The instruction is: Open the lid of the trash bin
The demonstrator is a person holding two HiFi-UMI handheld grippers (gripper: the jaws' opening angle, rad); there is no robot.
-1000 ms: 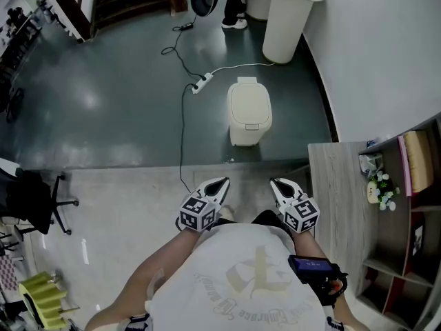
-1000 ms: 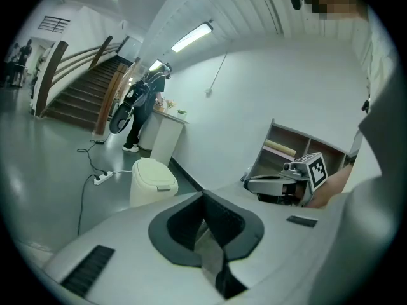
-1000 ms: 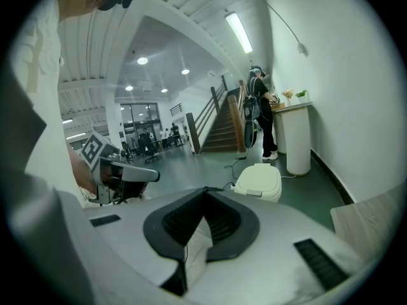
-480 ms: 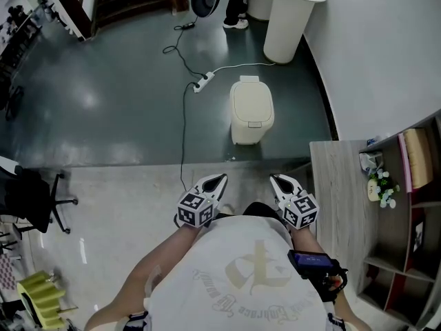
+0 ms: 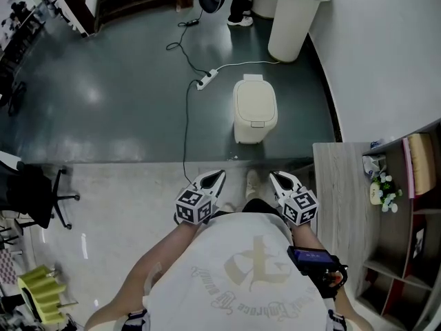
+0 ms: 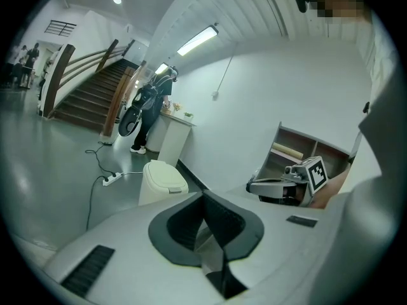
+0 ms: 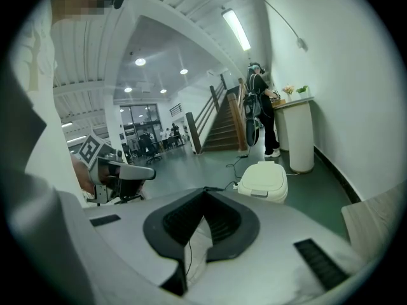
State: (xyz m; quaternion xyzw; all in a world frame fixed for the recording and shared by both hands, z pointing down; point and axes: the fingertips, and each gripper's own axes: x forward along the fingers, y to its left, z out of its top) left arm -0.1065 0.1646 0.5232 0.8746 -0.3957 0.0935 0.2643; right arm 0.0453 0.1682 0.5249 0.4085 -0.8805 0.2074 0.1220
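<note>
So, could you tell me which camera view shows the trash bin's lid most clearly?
The head view: it looks down on the trash bin, so the whole closed lid shows. The right gripper view shows the lid at a low slant, from the front; the left gripper view shows it small, obliquely.

Trash bin (image 5: pixel 255 112) stands on the floor straight ahead, with the wall (image 5: pixel 386 61) close on its right. Behind it, a tall pedestal (image 5: pixel 296 16) stands by that same wall. Left of the bin and slightly behind, a power strip (image 5: pixel 207 79) lies on the floor. Left gripper (image 5: pixel 219 177) and right gripper (image 5: pixel 275 179) hang side by side near the body, well short of the bin. Counter (image 5: pixel 337 192) at right, shelves (image 5: pixel 406 212) beyond it; office chair (image 5: pixel 34 198) far left.
</note>
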